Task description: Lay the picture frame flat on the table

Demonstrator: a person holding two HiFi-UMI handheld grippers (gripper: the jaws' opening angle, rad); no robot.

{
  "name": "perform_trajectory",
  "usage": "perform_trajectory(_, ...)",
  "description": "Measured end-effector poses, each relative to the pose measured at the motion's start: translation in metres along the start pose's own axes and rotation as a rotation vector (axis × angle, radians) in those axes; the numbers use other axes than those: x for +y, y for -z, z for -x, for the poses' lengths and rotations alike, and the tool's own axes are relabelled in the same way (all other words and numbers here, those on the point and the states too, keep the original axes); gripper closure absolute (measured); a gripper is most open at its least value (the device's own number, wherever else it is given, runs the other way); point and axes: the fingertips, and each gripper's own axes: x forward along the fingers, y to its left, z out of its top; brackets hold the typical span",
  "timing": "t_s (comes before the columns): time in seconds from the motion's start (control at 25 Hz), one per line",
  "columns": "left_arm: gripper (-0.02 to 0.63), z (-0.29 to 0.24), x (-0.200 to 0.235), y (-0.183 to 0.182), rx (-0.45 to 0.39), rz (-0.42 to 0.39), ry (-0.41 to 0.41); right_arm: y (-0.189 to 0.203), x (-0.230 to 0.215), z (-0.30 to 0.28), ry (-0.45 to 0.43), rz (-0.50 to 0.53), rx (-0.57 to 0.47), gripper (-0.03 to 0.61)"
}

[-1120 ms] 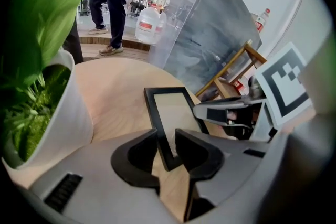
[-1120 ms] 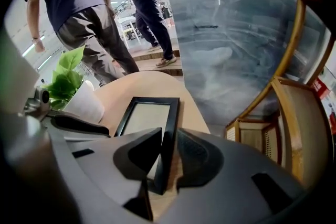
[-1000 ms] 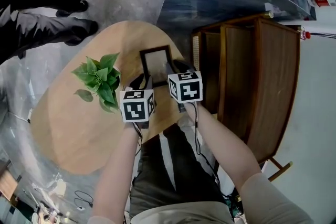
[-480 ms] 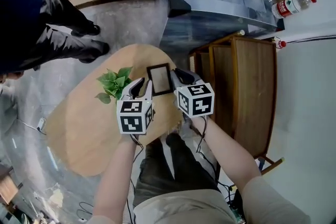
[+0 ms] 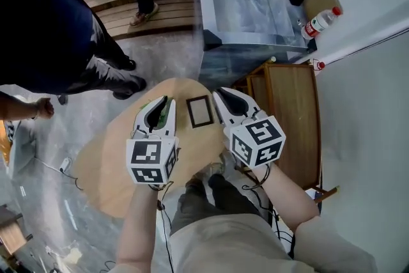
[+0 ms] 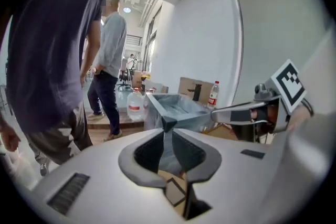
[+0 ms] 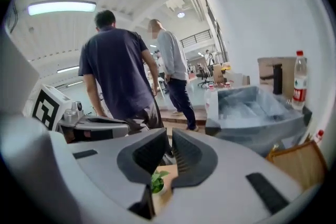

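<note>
A small dark-rimmed picture frame [image 5: 199, 111] lies on the round wooden table [image 5: 115, 163], and I see it between my two grippers in the head view. Both grippers are held well above the table. My left gripper [image 5: 161, 101] is left of the frame and my right gripper [image 5: 218, 95] is right of it, neither touching it. Each has its jaws together with nothing between them. In the left gripper view [image 6: 168, 129] a corner of the frame [image 6: 176, 191] shows below the jaws. A green plant [image 7: 156, 181] shows under the right gripper [image 7: 171, 134].
A leafy plant [image 5: 168, 110] on the table is mostly hidden behind my left gripper. A wooden cabinet [image 5: 291, 112] stands right of the table, with a grey metal tub [image 5: 249, 6] and a water bottle [image 5: 319, 21] beyond. People [image 5: 57, 29] stand at the left.
Both grippers have risen away from the table and moved apart from the frame. The view has pulled up and back, and the frame stays on the table.
</note>
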Motion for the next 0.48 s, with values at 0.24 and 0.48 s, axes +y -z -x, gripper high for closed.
perform_trajectory(0.24, 0.564, 0.088, -0.021, -0.084, -0.157, -0.135, -0.012, -0.097, 0.06, 0.079, -0.047, 0.113, -0.185, 0.558)
perform_trajectory(0.48, 0.565, 0.16, -0.044, -0.135, -0.29, -0.193, -0.01, -0.164, 0.108, 0.146, -0.085, 0.175, -0.347, 0.56)
